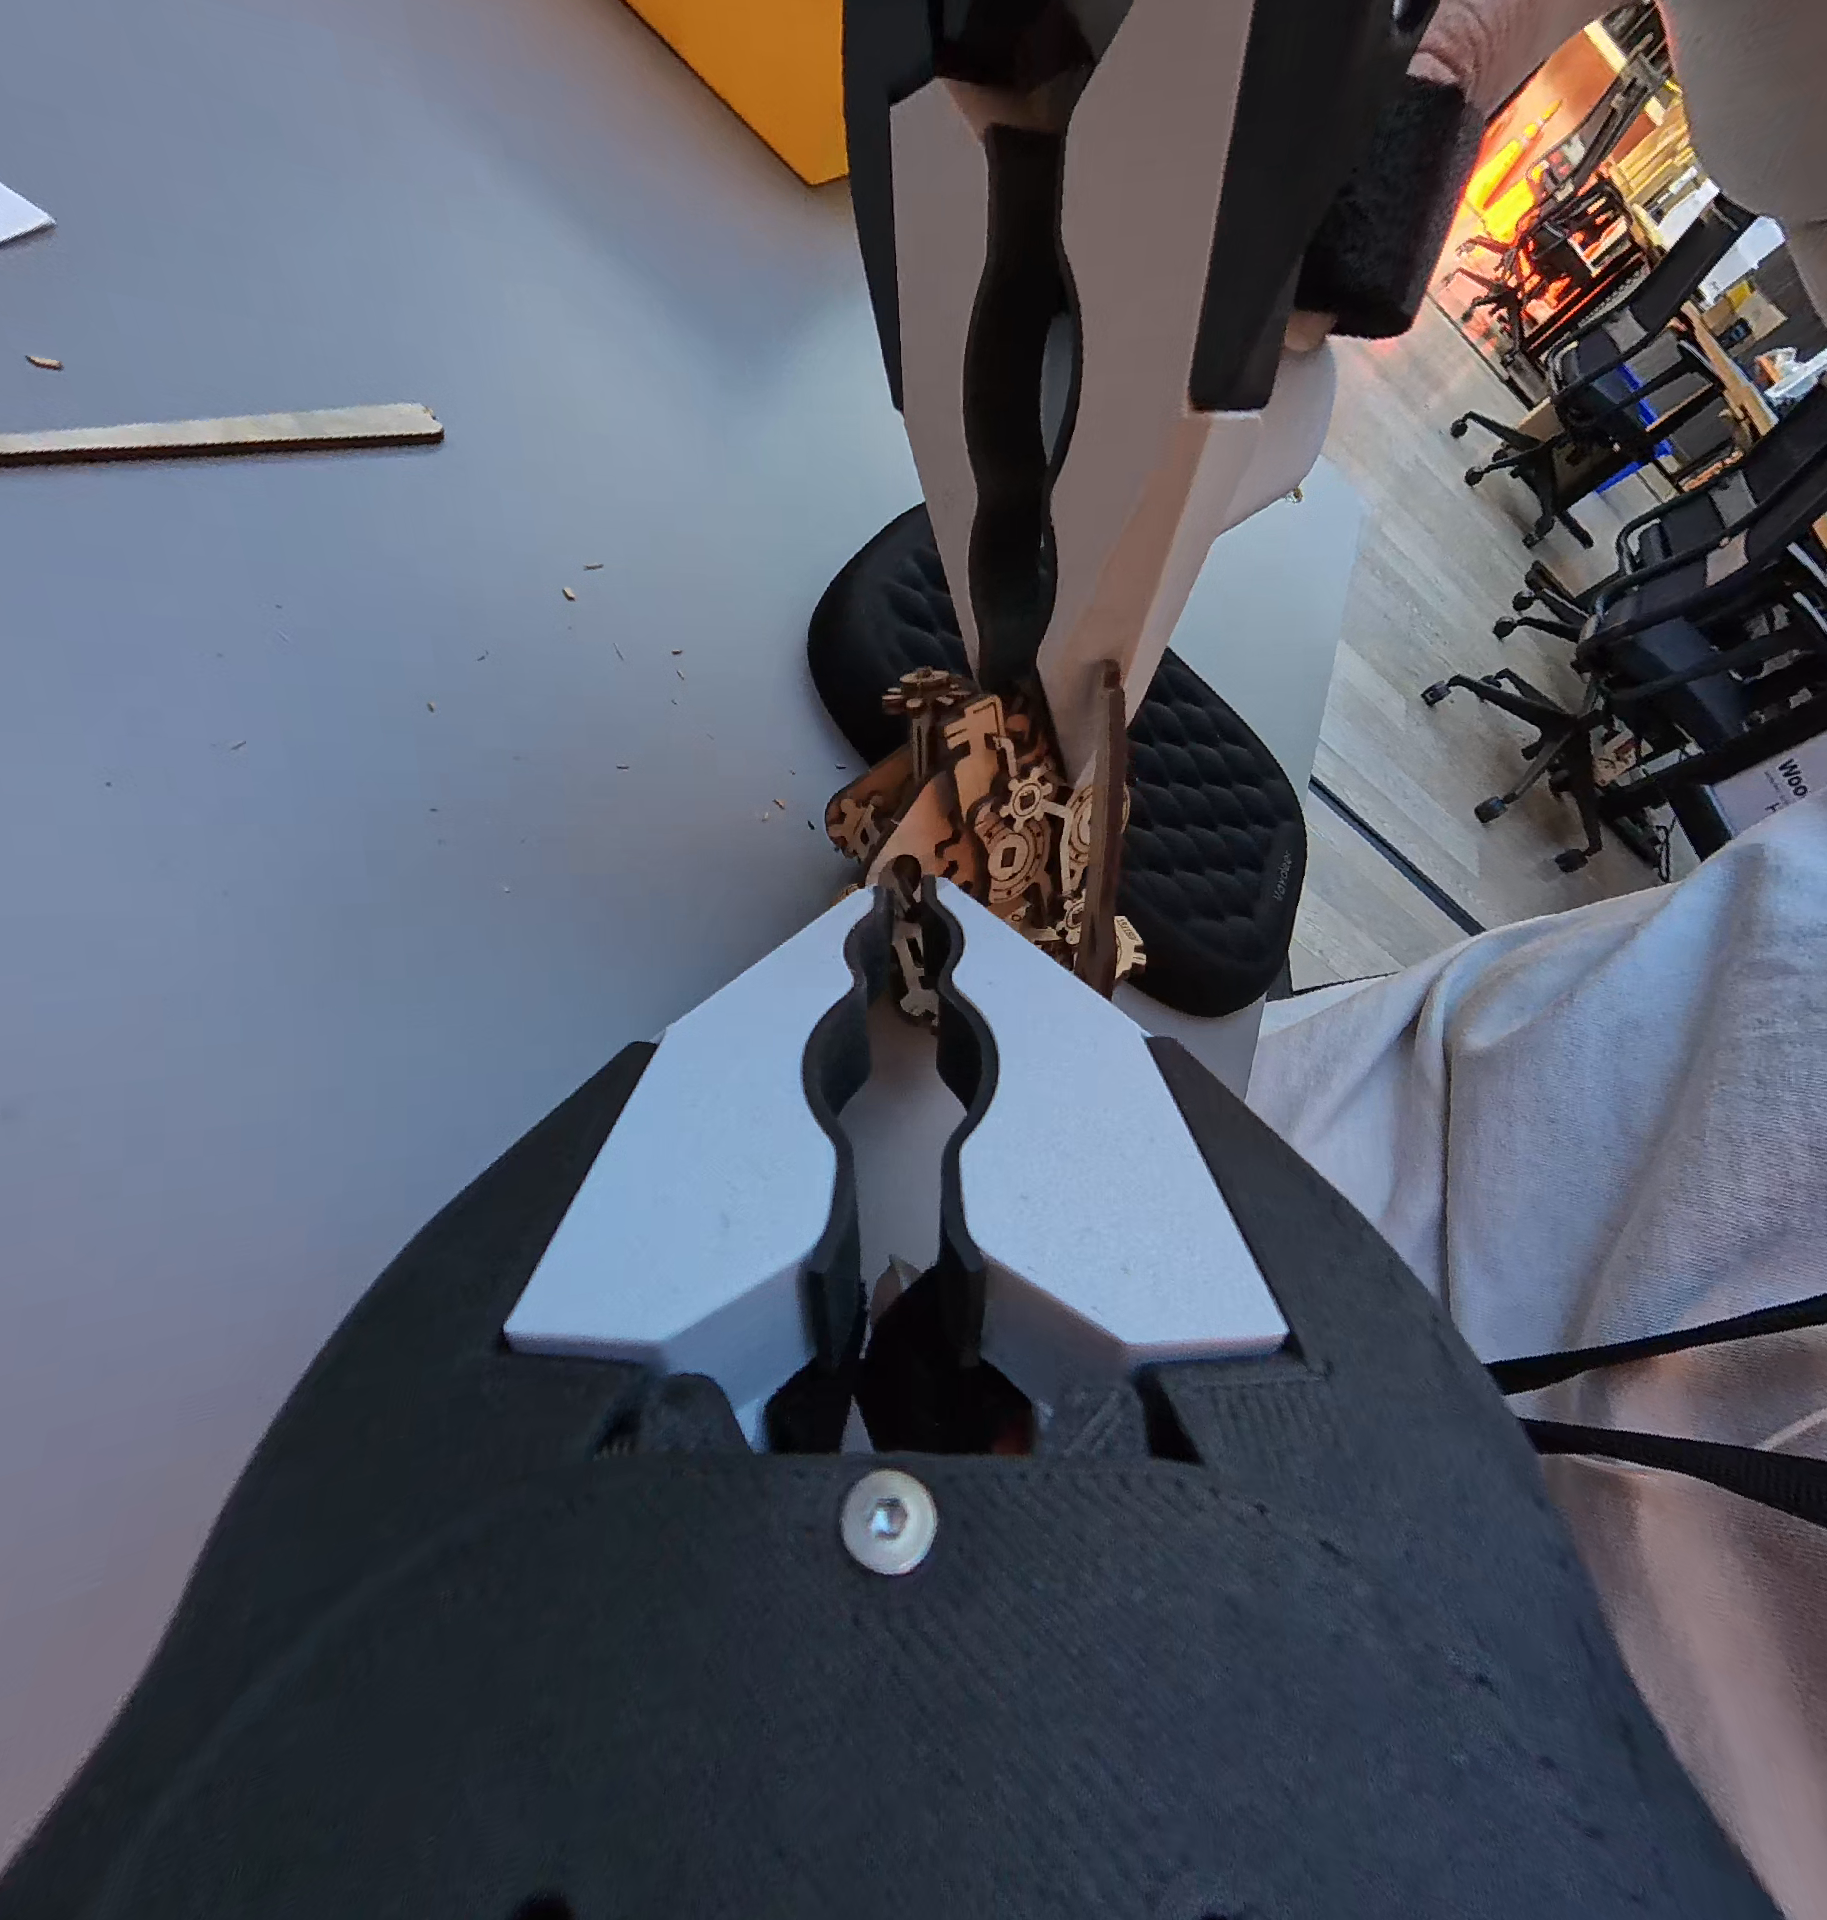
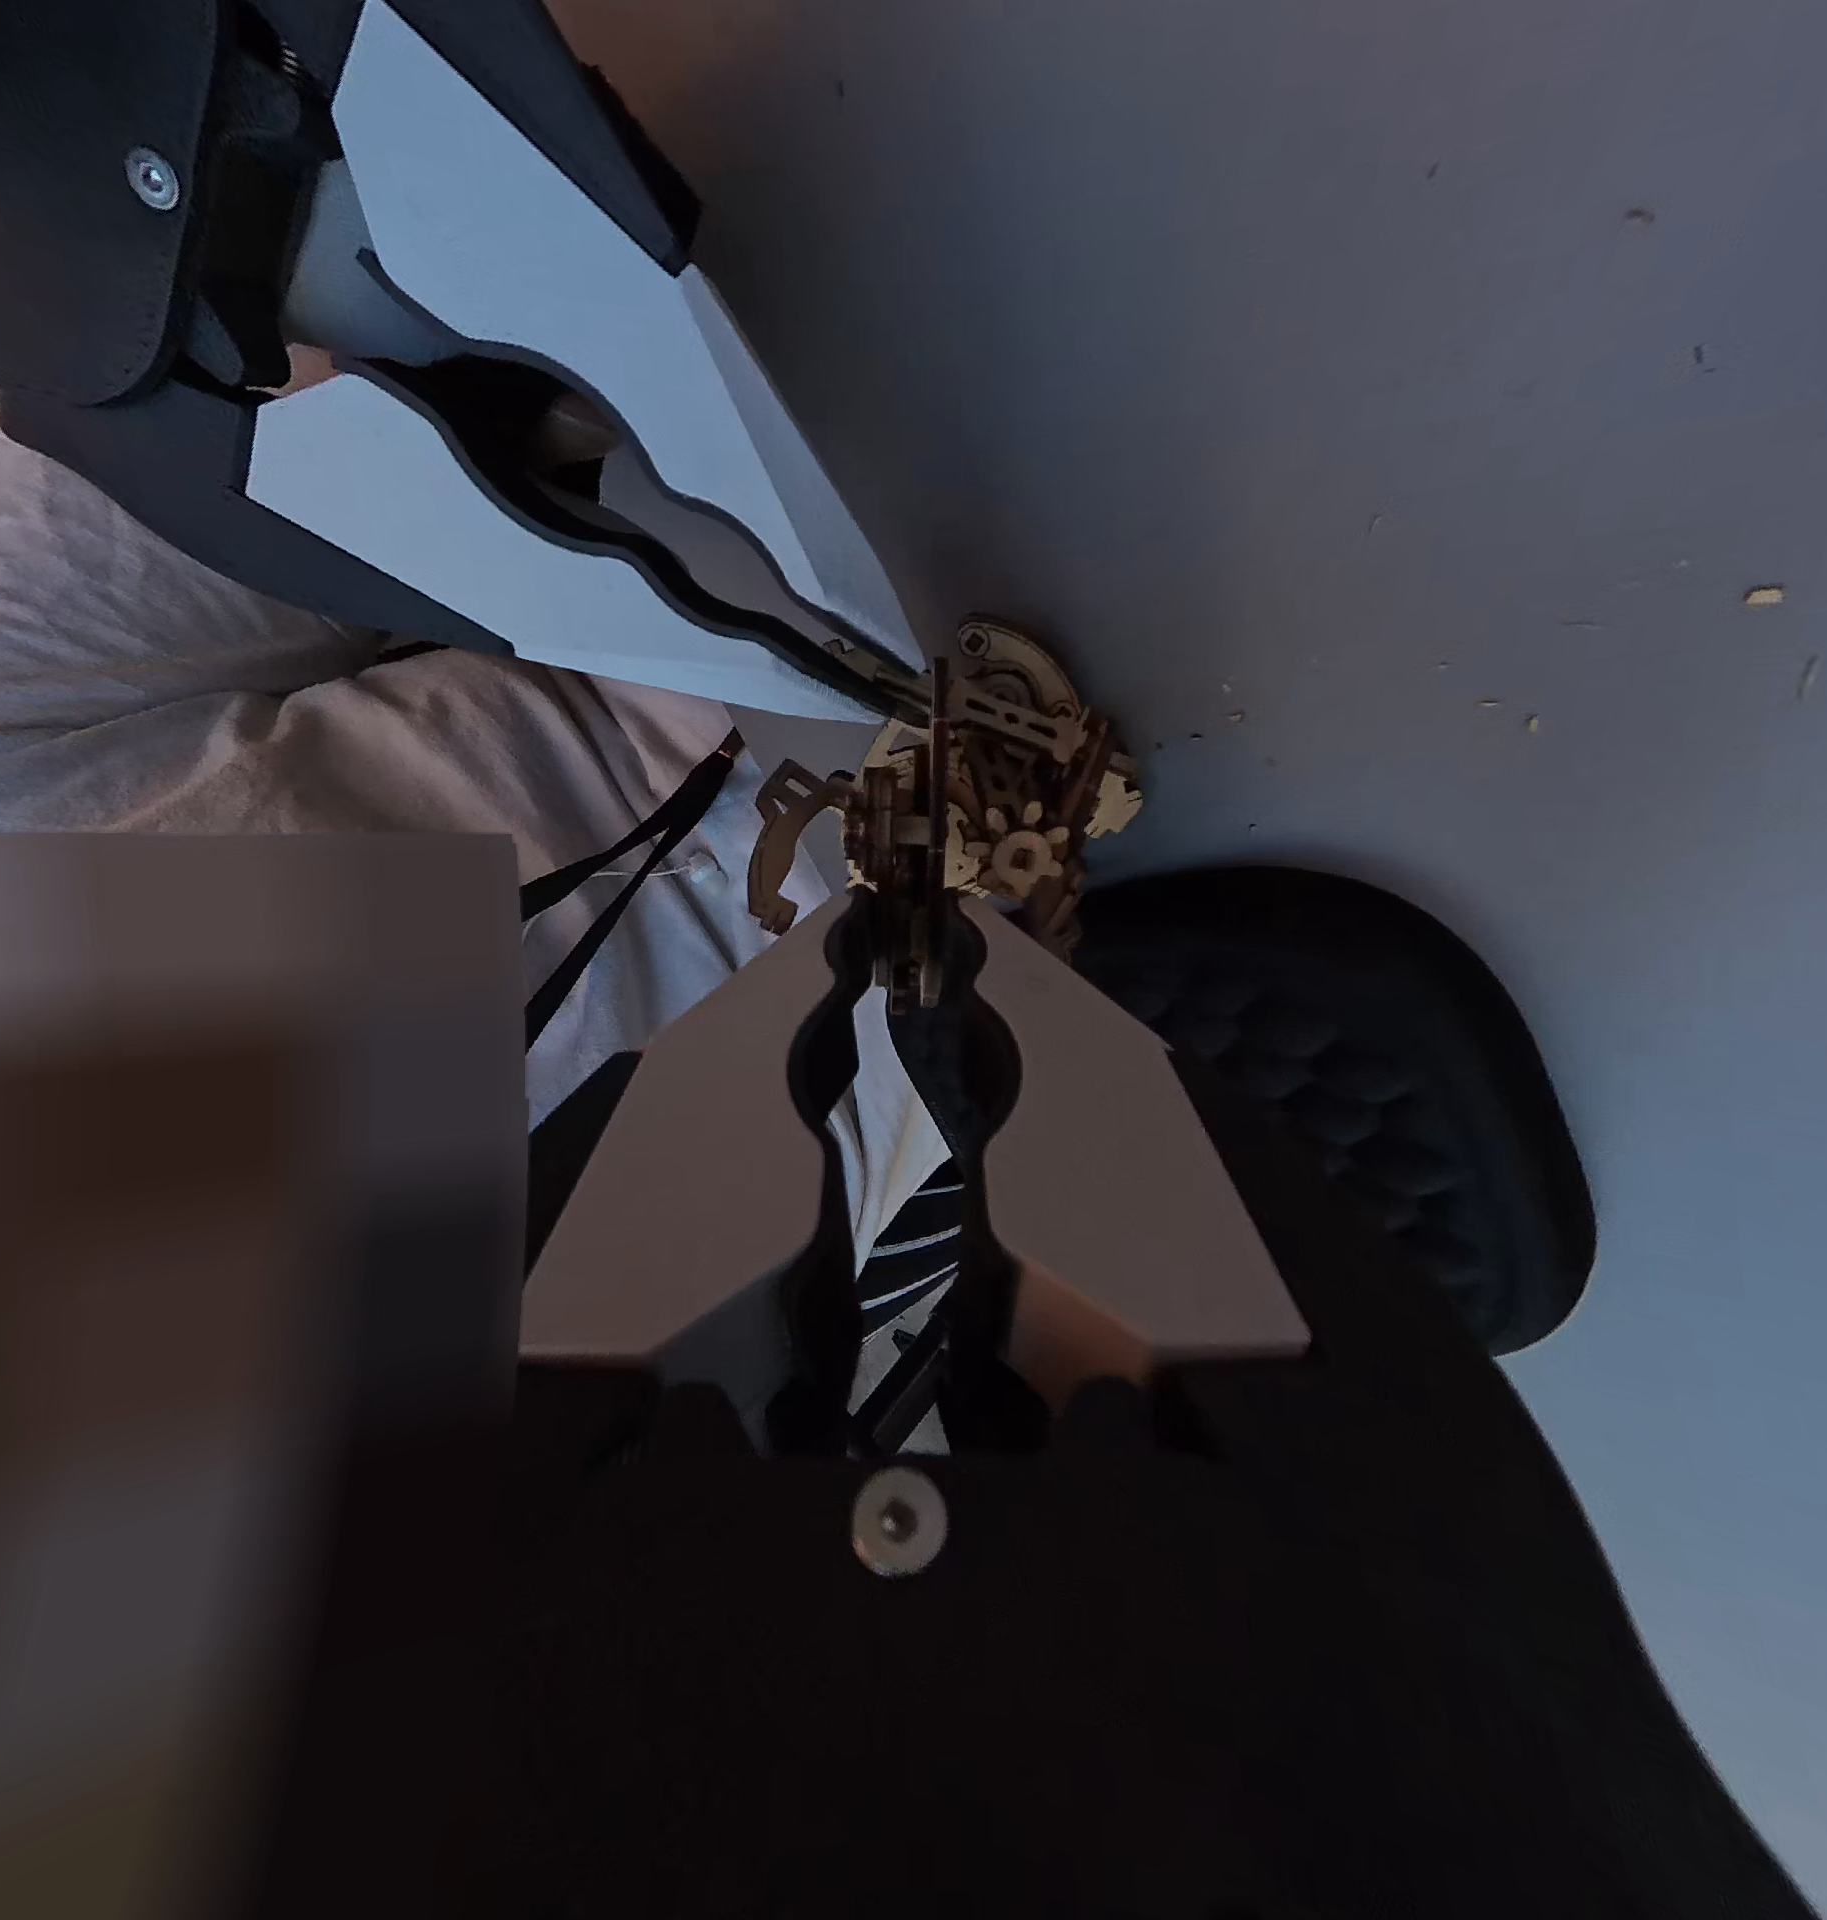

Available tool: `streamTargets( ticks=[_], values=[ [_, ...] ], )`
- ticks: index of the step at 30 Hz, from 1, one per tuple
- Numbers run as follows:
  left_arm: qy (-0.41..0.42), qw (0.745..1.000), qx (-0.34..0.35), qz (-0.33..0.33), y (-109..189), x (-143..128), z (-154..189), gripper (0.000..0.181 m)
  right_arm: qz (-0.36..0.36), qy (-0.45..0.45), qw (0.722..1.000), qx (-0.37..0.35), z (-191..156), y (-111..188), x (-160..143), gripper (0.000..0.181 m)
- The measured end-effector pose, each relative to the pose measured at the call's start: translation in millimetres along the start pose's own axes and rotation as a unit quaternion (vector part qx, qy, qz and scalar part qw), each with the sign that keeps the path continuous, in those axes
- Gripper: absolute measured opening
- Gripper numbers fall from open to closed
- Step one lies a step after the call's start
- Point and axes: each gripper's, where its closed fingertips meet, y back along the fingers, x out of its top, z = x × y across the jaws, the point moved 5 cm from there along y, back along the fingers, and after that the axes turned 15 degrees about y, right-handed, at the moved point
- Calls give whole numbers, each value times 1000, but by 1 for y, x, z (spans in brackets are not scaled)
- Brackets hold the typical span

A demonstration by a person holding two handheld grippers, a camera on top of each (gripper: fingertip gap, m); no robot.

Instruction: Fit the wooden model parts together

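A small wooden model [image 1: 1002,821] of laser-cut gear-patterned parts is held in the air above the grey table [image 1: 369,727]. My left gripper [image 1: 904,904] is shut on a thin wooden part at the model's near edge. My right gripper [image 1: 1044,696] comes down from the top of the left wrist view and is shut on the model's far side. In the right wrist view the model [image 2: 992,790] sits at my right gripper's tips [image 2: 909,925], which clamp its flat plates. The left gripper [image 2: 888,686] enters from the upper left and pinches a part at the model's top edge.
A black textured pad [image 1: 1189,821] lies on the table under the model, also in the right wrist view [image 2: 1356,1091]. A long wooden strip [image 1: 202,434] lies at left with wood splinters around. A yellow box [image 1: 763,73] stands at the back. A person's light shirt [image 1: 1563,1143] is at right. The grippers are tip to tip, or close to it.
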Motion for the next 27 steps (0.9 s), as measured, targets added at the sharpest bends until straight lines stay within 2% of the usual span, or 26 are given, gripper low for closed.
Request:
streamTargets(
  ticks=[13, 19, 24, 27],
  values=[
    [17, 1000, 4, 17, 2, 0, -1, 4, 30, -28, 999, 12, 1, 0, -1, 11],
    [44, 998, 2, 42, 11, -1, -6, 25, 39, -32, 999, 16, 2, -3, -1, 11],
    [80, 994, -45, 62, 26, -12, -1, 31, 38, -28, 999, 19, -1, -4, -1, 11],
    [81, 994, -57, 49, 24, -25, 5, 54, 36, -25, 999, 17, -2, -4, 0, 11]
  ],
)
